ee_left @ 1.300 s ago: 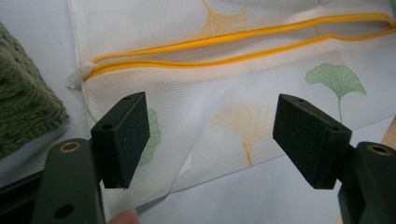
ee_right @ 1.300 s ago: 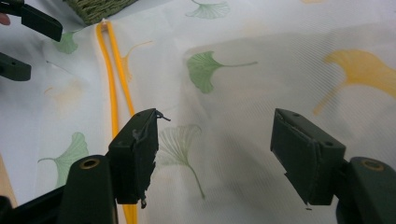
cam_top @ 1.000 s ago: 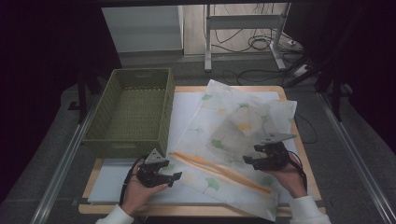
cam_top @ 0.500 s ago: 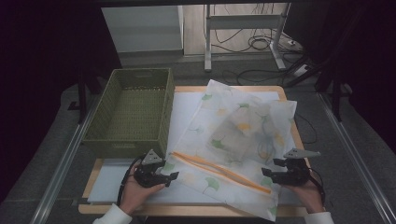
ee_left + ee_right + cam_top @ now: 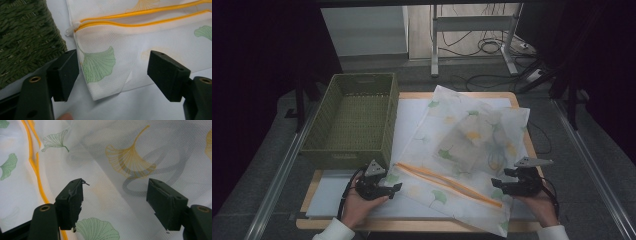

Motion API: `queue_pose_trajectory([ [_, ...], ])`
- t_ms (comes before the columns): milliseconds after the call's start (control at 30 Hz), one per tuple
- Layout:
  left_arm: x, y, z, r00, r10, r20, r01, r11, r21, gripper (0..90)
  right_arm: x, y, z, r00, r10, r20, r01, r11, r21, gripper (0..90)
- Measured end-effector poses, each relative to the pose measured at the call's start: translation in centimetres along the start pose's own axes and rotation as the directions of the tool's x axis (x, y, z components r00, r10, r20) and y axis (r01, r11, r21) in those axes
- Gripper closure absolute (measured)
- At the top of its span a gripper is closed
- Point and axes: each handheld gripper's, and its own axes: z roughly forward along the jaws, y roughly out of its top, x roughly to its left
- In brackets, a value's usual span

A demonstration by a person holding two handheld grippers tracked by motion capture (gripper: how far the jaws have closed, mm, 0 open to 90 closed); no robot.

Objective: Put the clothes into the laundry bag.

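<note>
The mesh bag (image 5: 462,160) lies flat on the surface, not yet lifted; its zip (image 5: 140,21) looks partly open. Left jaws (image 5: 112,75) are spread around the bag's corner, right jaws (image 5: 115,202) spread over the mesh, neither pinching. The basket (image 5: 354,120) stands just beside the left jaws, crowding them.

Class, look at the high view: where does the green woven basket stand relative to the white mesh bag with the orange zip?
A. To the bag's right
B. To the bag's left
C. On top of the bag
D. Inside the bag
B: the green woven basket stands on the table left of the white mesh bag with the orange zip.
</note>
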Motion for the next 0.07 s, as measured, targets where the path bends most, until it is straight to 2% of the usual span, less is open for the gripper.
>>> queue_pose_trajectory([
  [67, -0.06, 0.01, 0.02, 1.0000, 0.004, 0.000, -0.004, 1.0000, -0.005, 24.4, 0.00, 0.02, 0.04, 1.0000, 0.000, -0.003, 0.000, 1.000, 0.002, 28.4],
])
